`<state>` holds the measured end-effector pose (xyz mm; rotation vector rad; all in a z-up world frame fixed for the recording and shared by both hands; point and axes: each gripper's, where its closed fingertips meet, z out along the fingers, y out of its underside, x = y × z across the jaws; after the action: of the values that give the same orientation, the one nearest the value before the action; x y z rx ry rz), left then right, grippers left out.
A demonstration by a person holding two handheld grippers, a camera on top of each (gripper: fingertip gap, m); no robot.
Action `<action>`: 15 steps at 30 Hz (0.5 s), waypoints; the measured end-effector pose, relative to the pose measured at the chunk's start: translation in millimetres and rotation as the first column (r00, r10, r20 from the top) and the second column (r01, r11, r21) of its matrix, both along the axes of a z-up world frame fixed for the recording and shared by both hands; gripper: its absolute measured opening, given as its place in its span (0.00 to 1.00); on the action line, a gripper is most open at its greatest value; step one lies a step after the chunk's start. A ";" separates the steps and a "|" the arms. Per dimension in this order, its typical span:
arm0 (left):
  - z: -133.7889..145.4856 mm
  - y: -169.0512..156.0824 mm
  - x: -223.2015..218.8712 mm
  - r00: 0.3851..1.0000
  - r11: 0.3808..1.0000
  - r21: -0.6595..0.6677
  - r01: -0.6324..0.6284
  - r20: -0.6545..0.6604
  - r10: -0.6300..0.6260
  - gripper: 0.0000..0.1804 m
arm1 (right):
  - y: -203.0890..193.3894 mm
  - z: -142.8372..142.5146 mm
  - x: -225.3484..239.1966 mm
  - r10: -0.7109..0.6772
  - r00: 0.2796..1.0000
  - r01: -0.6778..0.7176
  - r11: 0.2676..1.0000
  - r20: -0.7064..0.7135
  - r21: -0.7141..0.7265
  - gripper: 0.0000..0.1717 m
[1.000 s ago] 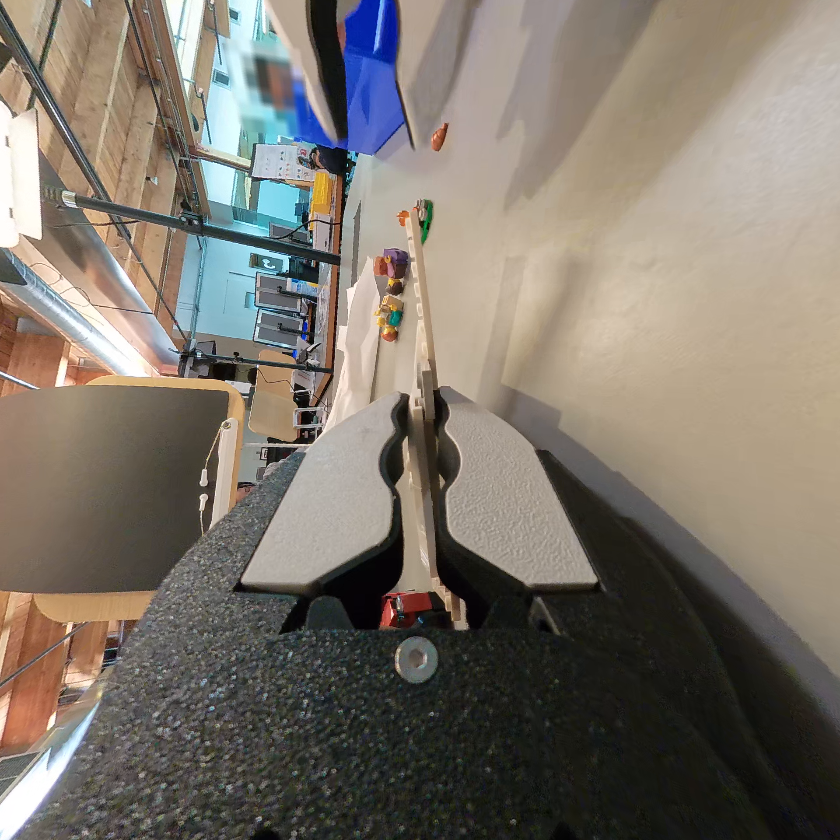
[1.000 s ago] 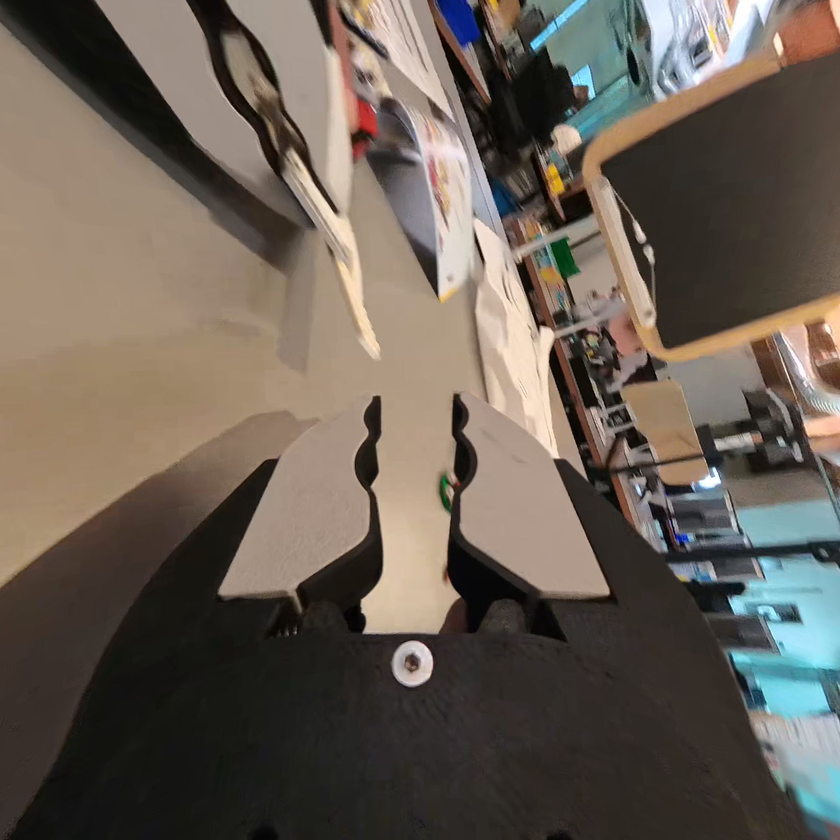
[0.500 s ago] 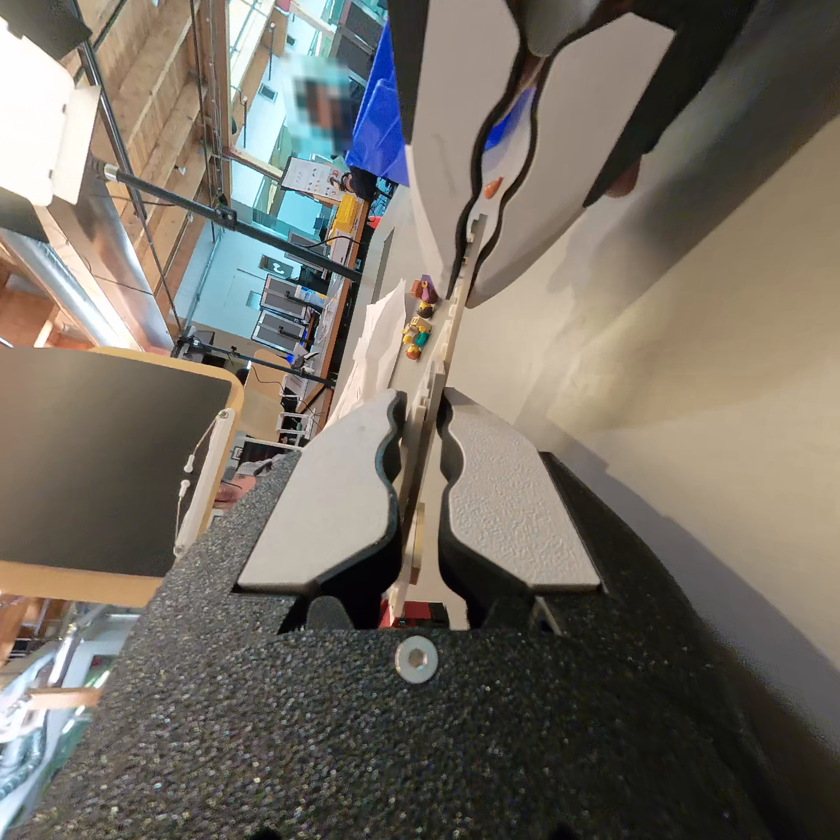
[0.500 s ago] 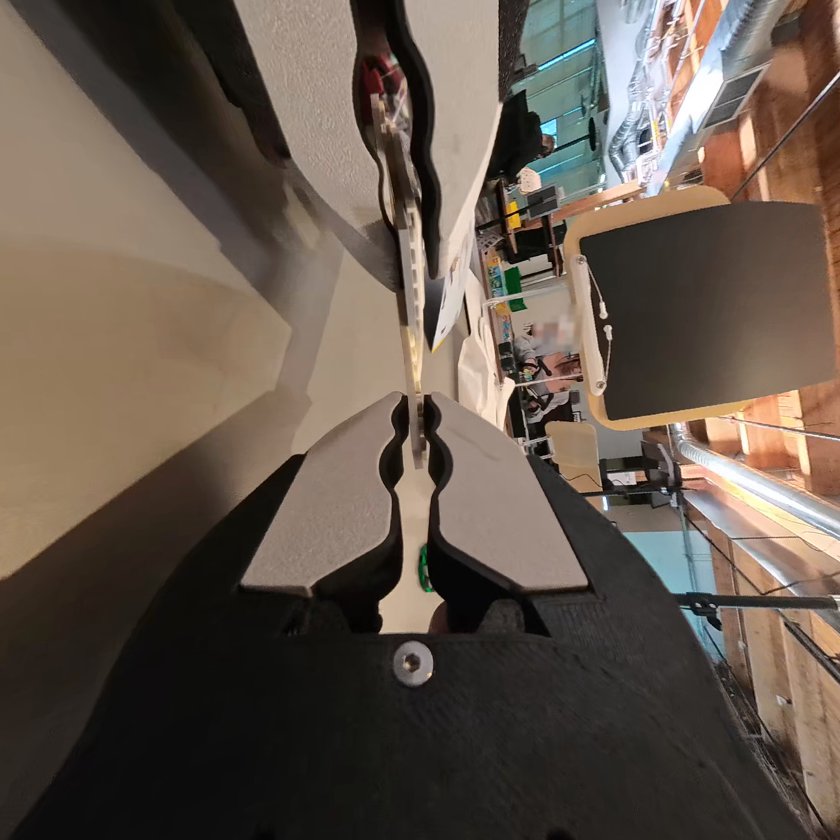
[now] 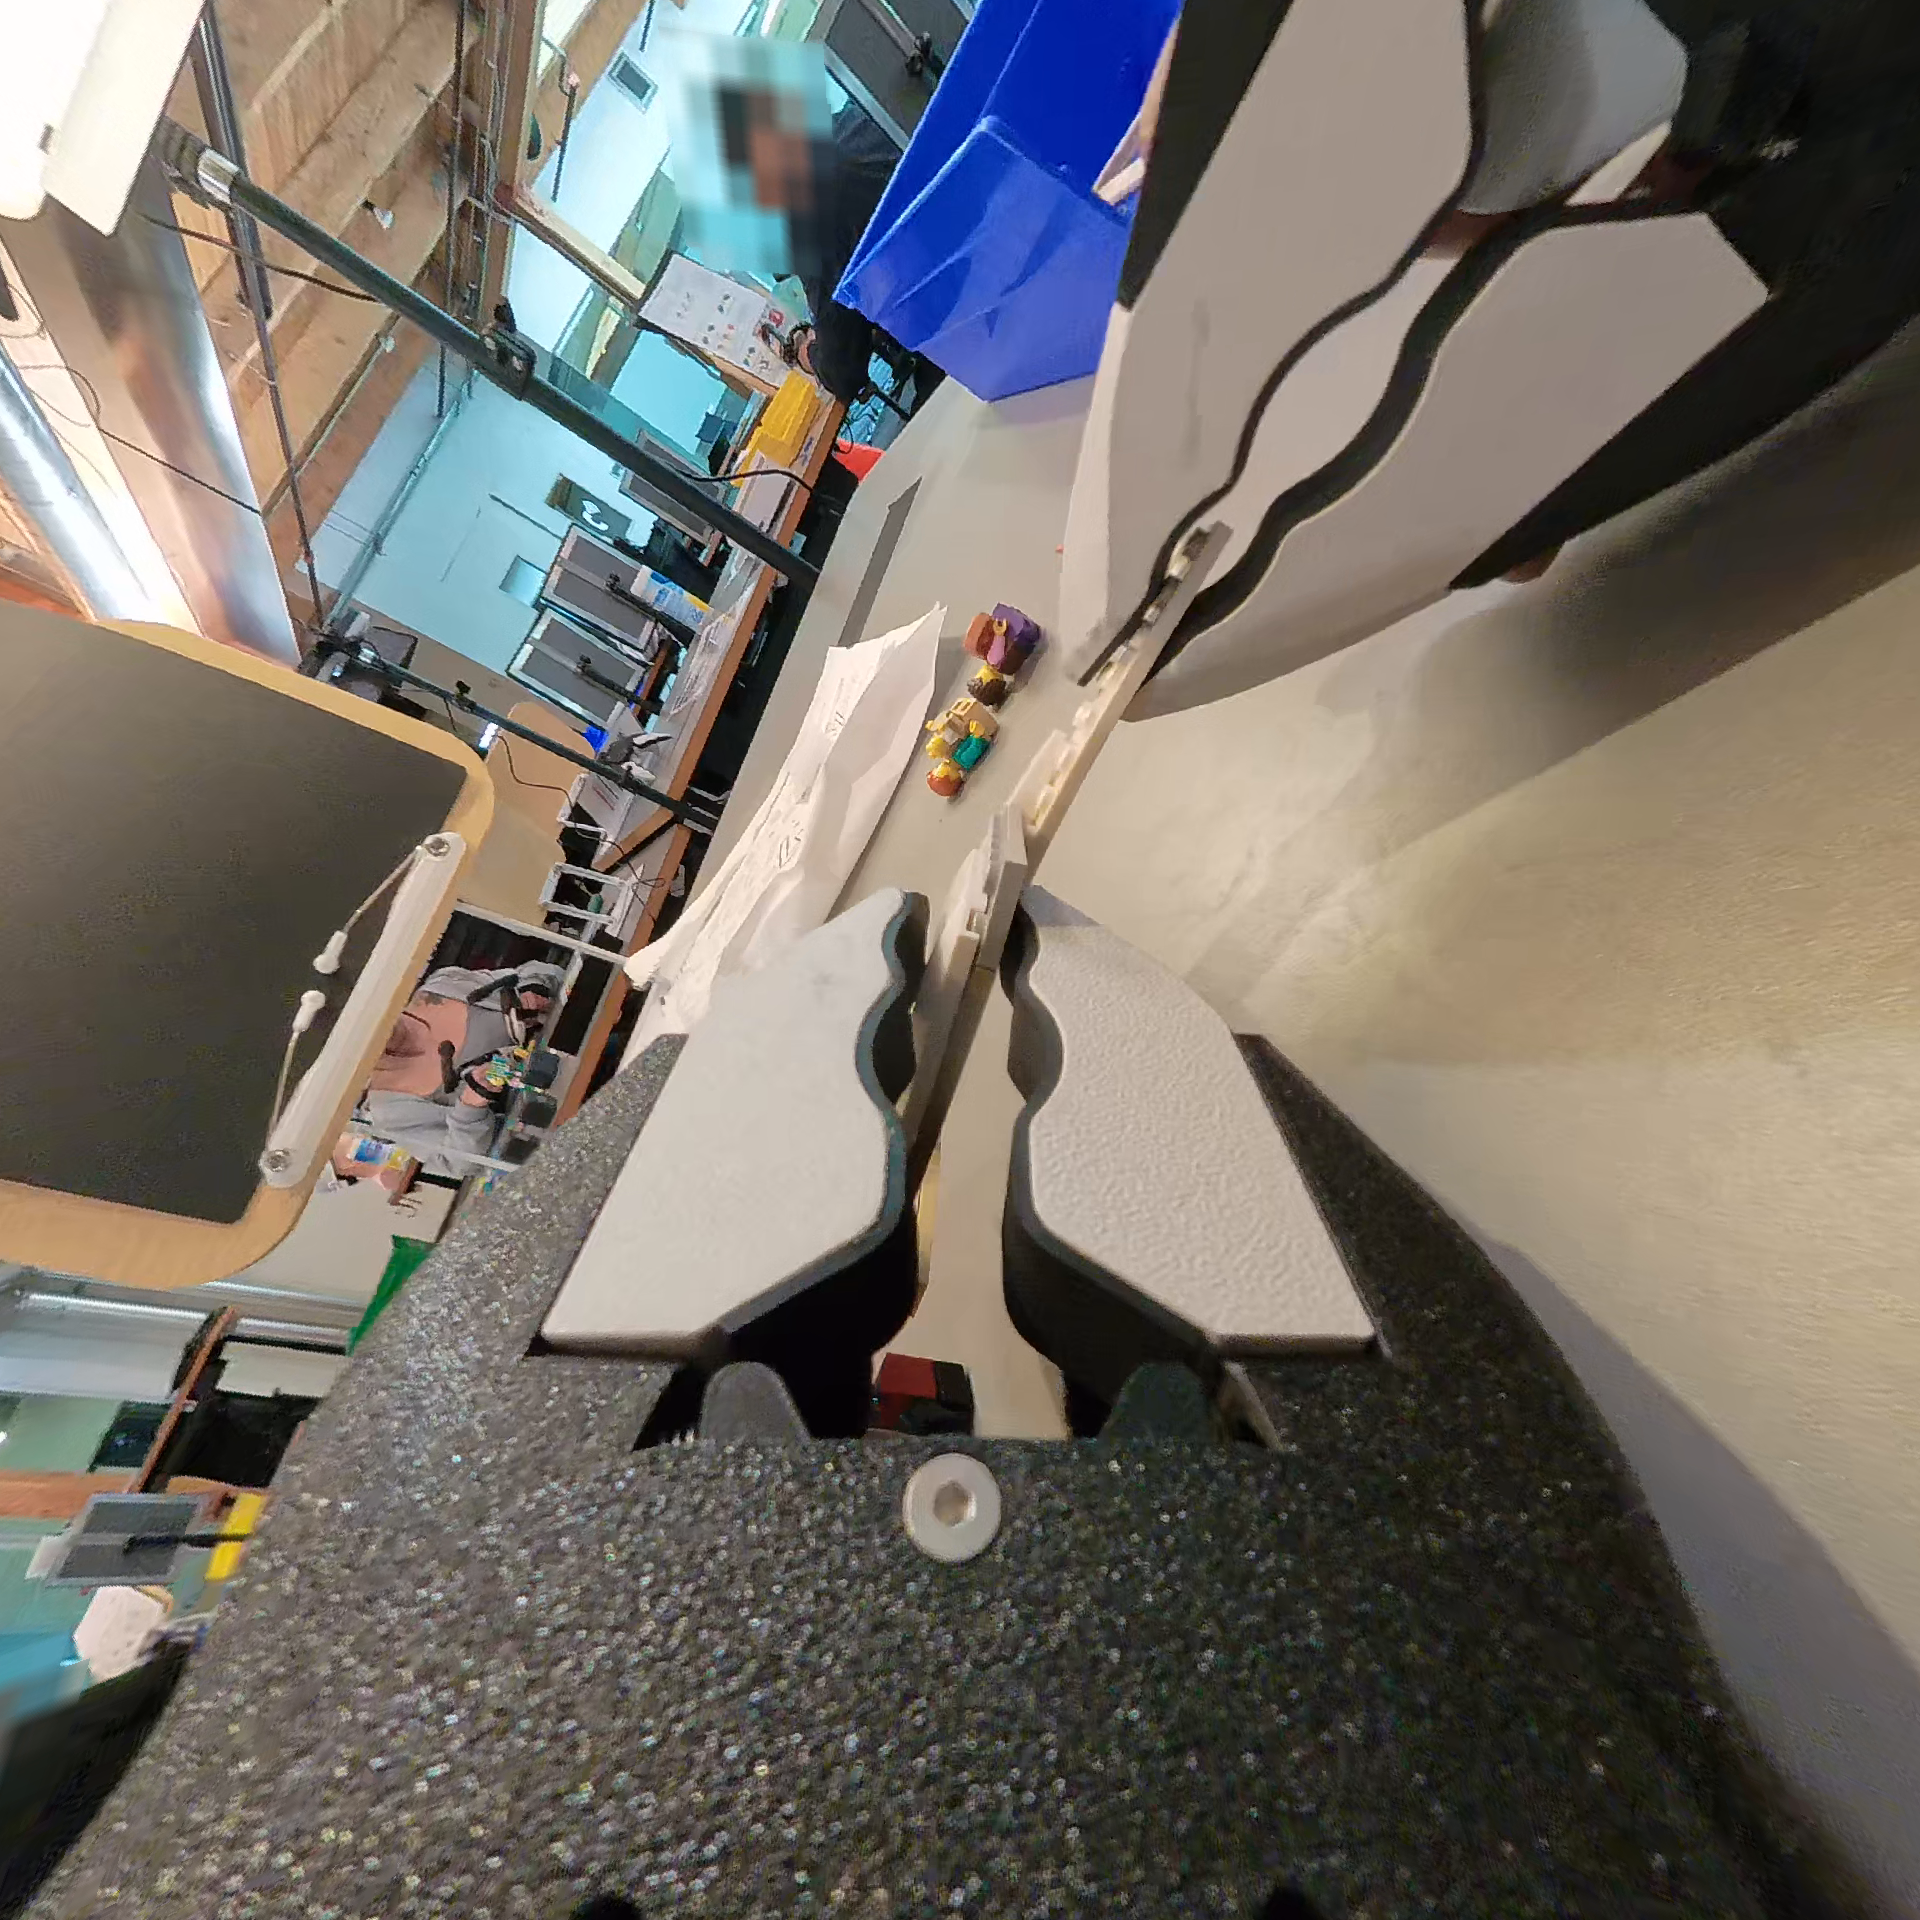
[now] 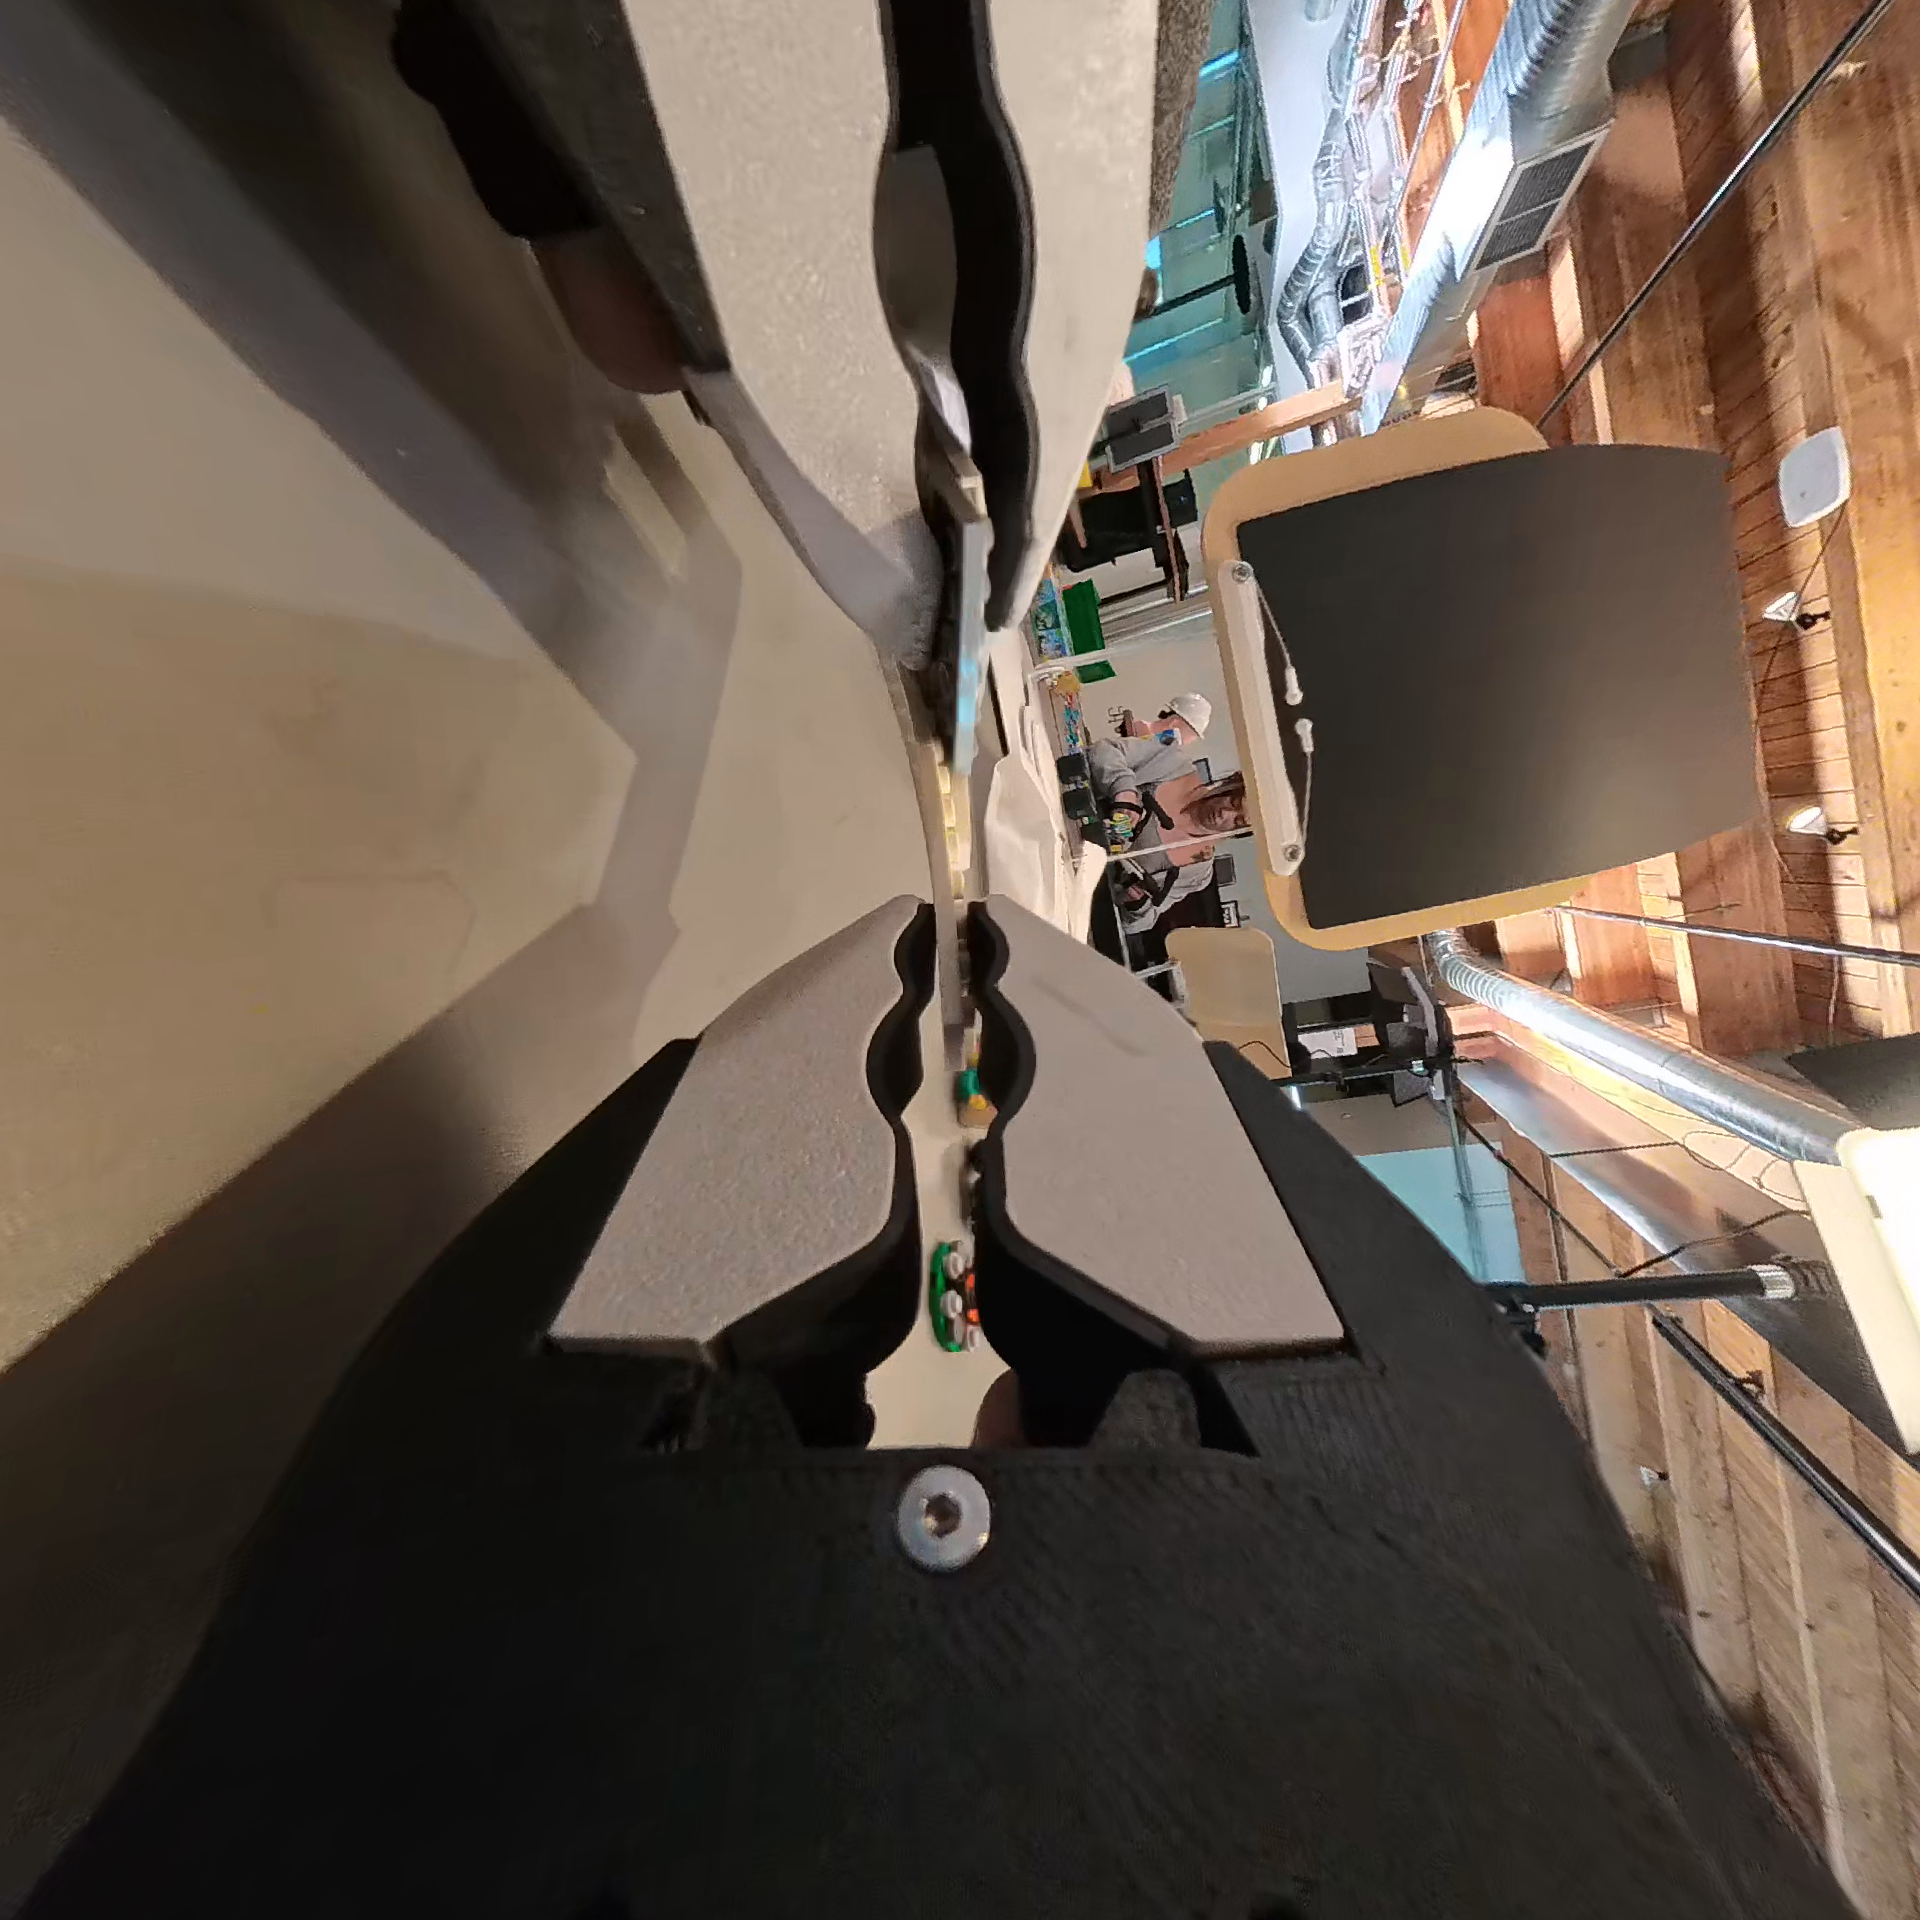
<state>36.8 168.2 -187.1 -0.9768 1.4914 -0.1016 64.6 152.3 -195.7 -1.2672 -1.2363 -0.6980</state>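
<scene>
A long tan studded plate [image 5: 1060, 769] is seen edge-on and spans between both grippers above the light table [image 5: 1455, 1039]. My left gripper [image 5: 966, 914] is shut on its near end, and the plate sits slightly tilted between the pads. My right gripper [image 5: 1153, 623] reaches in from the upper right and pinches the far end. In the right wrist view my right gripper [image 6: 951, 920] is shut on the thin plate [image 6: 940, 862]. The left gripper [image 6: 961, 623] holds the plate's other end above it.
Small toy figures [image 5: 966, 727] and a purple piece [image 5: 1003, 639] lie on the table beside white paper [image 5: 831, 790]. A blue bin [image 5: 987, 260] stands at the back. A green studded piece [image 6: 951, 1288] lies on the table under the right jaws. A black panel [image 5: 187, 904] is at the left. From either gripper's tips it is about 20 cm to the purple piece [image 5: 1003, 639].
My right gripper came up to the plate's free end and closed on it; a second ago it was open and apart. The plate has tilted a little between the left pads.
</scene>
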 end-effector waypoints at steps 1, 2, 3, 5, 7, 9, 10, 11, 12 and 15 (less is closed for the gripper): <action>0.3 0.5 -0.2 1.000 1.000 -0.004 -0.001 0.003 0.001 0.08 | 0.3 0.2 -0.1 -0.005 1.000 0.005 1.000 0.010 0.008 0.03; 0.3 0.6 -0.3 1.000 1.000 0.003 -0.003 0.000 0.003 0.08 | 0.5 0.0 0.1 -0.010 1.000 0.009 1.000 0.016 0.012 0.03; 0.0 0.8 -0.5 1.000 1.000 0.007 -0.006 -0.002 0.006 0.08 | 0.7 -0.6 0.1 -0.011 1.000 0.011 1.000 0.018 0.011 0.03; 0.0 1.1 -0.4 1.000 1.000 -0.002 -0.007 0.000 0.007 0.08 | 0.7 -0.5 0.4 -0.012 1.000 0.012 1.000 0.022 0.016 0.03; 0.0 1.6 -0.7 1.000 1.000 -0.013 -0.009 0.002 0.009 0.08 | 0.8 -0.4 0.5 -0.018 0.999 0.017 1.000 0.034 0.025 0.03; -0.6 2.1 -1.0 1.000 1.000 -0.021 -0.009 0.001 0.009 0.08 | 0.5 -1.3 0.4 -0.019 0.999 0.018 0.999 0.046 0.030 0.03; -0.7 2.2 -1.0 1.000 1.000 -0.024 -0.009 0.000 0.009 0.08 | 0.5 -1.6 0.4 -0.019 0.999 0.017 0.999 0.050 0.032 0.03; -0.8 2.5 -1.2 1.000 1.000 -0.025 -0.010 -0.001 0.010 0.08 | 0.3 -2.0 0.4 -0.018 0.998 0.017 0.999 0.054 0.032 0.03; -0.8 2.7 -1.4 1.000 1.000 -0.026 -0.010 0.000 0.010 0.08 | 0.1 -2.5 0.3 -0.017 0.998 0.016 0.999 0.059 0.033 0.03; -2.0 3.4 -1.6 1.000 0.999 -0.030 -0.010 -0.006 0.010 0.08 | -0.1 -4.0 0.3 -0.019 0.997 0.016 0.999 0.076 0.036 0.03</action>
<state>35.1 171.6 -189.2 -1.0092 1.4940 -0.1148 64.9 152.2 -199.7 -1.2338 -1.2705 -0.7836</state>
